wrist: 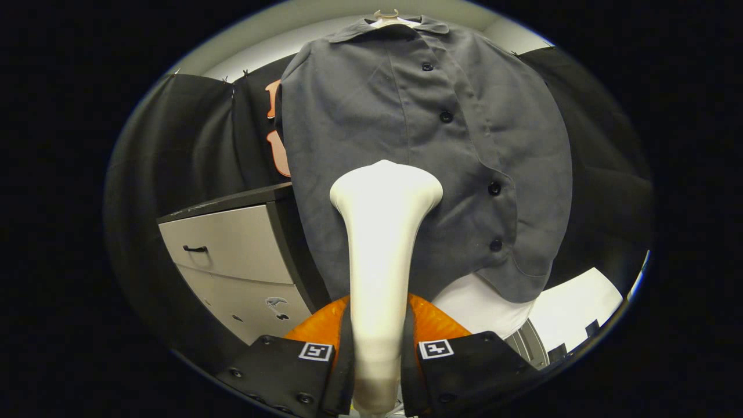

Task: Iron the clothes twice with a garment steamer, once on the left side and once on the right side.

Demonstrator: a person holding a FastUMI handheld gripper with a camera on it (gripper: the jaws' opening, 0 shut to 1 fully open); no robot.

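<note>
Gripper (376, 354) fingers stand one on each side of the steamer (380, 255) handle and press against it, so the gripper is clamped on the steamer. Each finger carries a small square marker on its upper face. Between the fingers the handle runs forward as a narrow white shaft, then widens into a flat, rounded head.

That head lies against the front of the shirt (418, 145), on the panel left of the button (446, 116) row and about level with the third button from the top. Whether the head touches the cloth or sits just off it cannot be told.

Shirt details: grey, collared, hung on a hanger (386, 14) whose hook shows above the collar. It faces the camera. Four dark buttons run down the placket, which curves to the right toward the hem. The hem ends just beyond the fingers, to their right.

Behind the fingers, below the shirt, an orange part (432, 325) shows on both sides of the handle. Left of the shirt stands a cabinet (238, 261) with a dark top and pale drawer fronts; the upper drawer has a dark handle. Right of the fingers, under the hem, lies a white surface (574, 307).
</note>
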